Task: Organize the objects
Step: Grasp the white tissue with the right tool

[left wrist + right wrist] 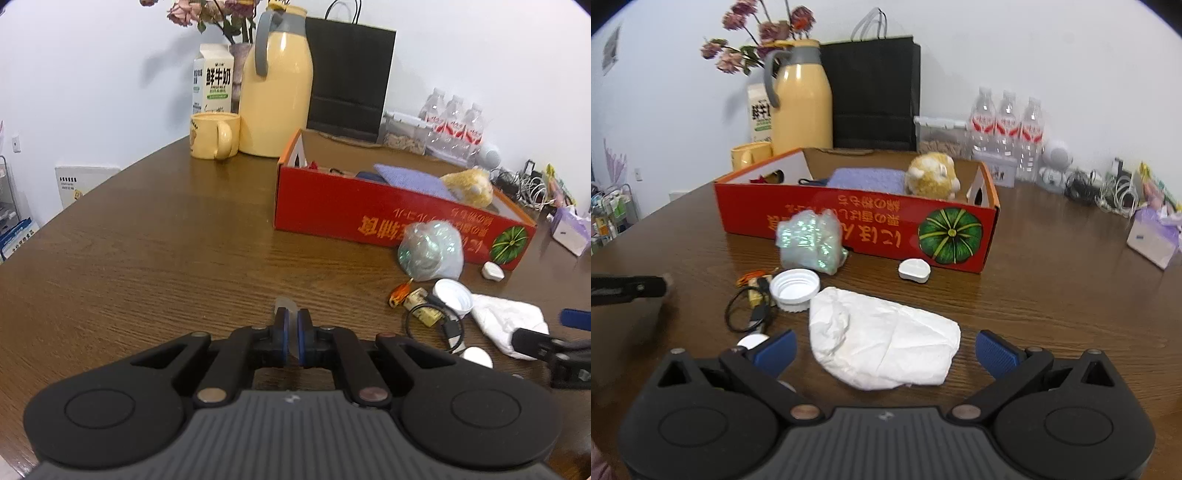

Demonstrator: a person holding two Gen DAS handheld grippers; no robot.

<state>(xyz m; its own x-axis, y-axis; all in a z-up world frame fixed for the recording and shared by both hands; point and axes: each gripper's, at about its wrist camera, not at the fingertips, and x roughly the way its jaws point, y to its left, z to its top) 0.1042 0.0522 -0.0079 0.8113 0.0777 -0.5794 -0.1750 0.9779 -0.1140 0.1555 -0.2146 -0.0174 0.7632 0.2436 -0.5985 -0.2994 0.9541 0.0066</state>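
Observation:
My left gripper [293, 325] is shut on a small clear object [284, 304] that pokes out past the pads, low over the brown table [166, 240]. My right gripper [884, 349] is open, its blue pads [775, 349] either side of a crumpled white cloth [882, 343] without touching it. Beyond the cloth lie a white screw lid [794, 290], a black cable [746, 314], a shiny wrapped bundle [810, 240] and a small white case [914, 270]. The red cardboard box [849, 221] behind them holds a purple cloth [864, 179] and a plush toy [932, 175].
At the back stand a yellow thermos jug [275, 92], a yellow mug [214, 134], a milk carton [212, 79] and a black paper bag [349, 74]. Water bottles [1006, 125], tangled cables [1115, 192] and a tissue pack [1154, 236] crowd the far right.

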